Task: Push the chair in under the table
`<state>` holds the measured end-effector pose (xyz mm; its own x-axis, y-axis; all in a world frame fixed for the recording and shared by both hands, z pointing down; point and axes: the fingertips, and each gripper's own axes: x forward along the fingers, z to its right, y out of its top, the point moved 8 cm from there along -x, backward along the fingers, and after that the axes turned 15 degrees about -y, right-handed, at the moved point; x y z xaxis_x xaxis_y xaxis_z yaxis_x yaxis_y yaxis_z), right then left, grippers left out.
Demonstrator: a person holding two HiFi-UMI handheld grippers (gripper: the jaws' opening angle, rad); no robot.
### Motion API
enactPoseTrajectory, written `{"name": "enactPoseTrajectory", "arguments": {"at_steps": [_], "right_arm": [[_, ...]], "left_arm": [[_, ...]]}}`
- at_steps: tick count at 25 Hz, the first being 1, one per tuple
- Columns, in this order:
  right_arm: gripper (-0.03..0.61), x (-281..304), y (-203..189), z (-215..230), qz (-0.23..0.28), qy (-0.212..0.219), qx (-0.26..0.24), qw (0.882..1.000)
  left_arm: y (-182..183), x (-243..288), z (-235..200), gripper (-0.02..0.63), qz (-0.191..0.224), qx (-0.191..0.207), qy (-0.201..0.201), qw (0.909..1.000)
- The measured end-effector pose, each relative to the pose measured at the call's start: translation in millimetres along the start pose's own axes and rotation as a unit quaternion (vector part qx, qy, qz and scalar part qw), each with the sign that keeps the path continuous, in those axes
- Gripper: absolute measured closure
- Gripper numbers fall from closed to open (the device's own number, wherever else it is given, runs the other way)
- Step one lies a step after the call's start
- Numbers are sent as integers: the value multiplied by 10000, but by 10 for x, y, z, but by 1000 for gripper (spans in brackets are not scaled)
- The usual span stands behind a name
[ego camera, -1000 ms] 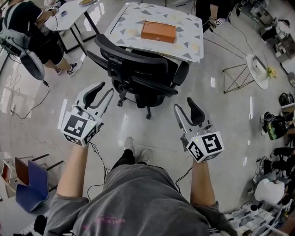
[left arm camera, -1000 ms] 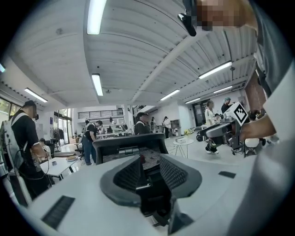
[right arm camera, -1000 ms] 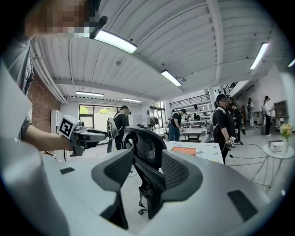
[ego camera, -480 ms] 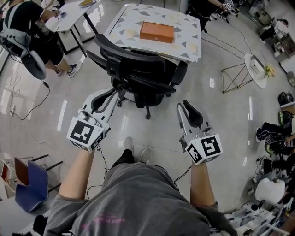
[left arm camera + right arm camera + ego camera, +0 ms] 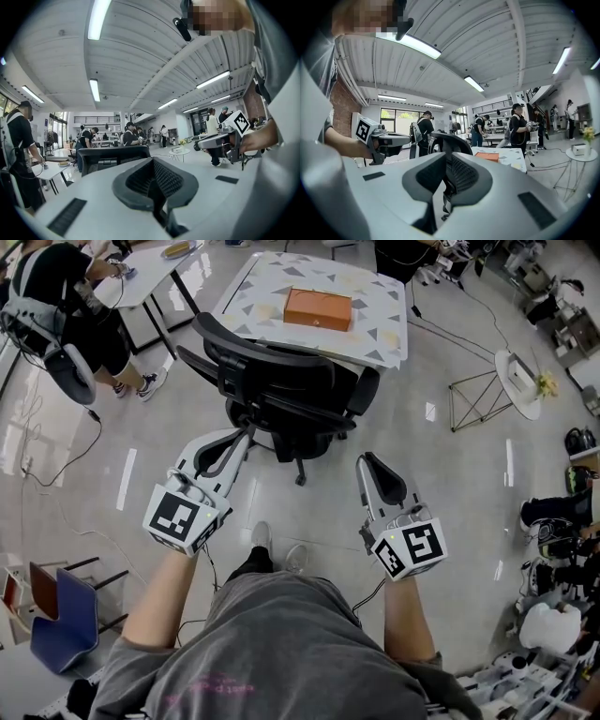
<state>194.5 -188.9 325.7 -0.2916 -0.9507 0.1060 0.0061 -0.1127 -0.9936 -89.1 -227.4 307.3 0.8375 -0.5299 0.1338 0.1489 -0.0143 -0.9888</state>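
Note:
A black office chair point(image 5: 281, 390) stands with its seat partly under the pattern-topped table point(image 5: 375, 329), its backrest toward me. An orange box point(image 5: 318, 308) lies on the table. My left gripper point(image 5: 246, 432) is level and shut with nothing in it, a short way from the chair's left side and not touching it. Its view shows the backrest point(image 5: 112, 157) just ahead of its joined jaws point(image 5: 152, 180). My right gripper point(image 5: 367, 460) hangs right of the chair's base. Its jaws point(image 5: 446, 176) are closing to a narrow gap with nothing between them, the chair point(image 5: 450, 140) beyond.
A person stands by a second white table point(image 5: 141, 268) at the upper left. A small round side table point(image 5: 520, 381) on wire legs is at the right. A blue chair point(image 5: 61, 615) sits at the lower left, and bags and gear line the right edge. Cables trail on the floor.
Both grippers' jaws have gone from wide open to closed or nearly closed. The left gripper has moved right and toward the chair. The right gripper has barely shifted.

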Motion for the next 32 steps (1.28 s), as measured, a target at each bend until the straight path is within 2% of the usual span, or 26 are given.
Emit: {"name": "enactPoseTrajectory", "arguments": {"at_steps": [15, 32], "right_arm": [[574, -58, -29, -59, 13, 42, 41, 10000], [574, -23, -71, -121, -31, 102, 54, 9999]], "left_arm": [[-6, 43, 128, 612, 78, -61, -98, 9999], [-61, -18, 123, 612, 92, -148, -33, 9998]]}}
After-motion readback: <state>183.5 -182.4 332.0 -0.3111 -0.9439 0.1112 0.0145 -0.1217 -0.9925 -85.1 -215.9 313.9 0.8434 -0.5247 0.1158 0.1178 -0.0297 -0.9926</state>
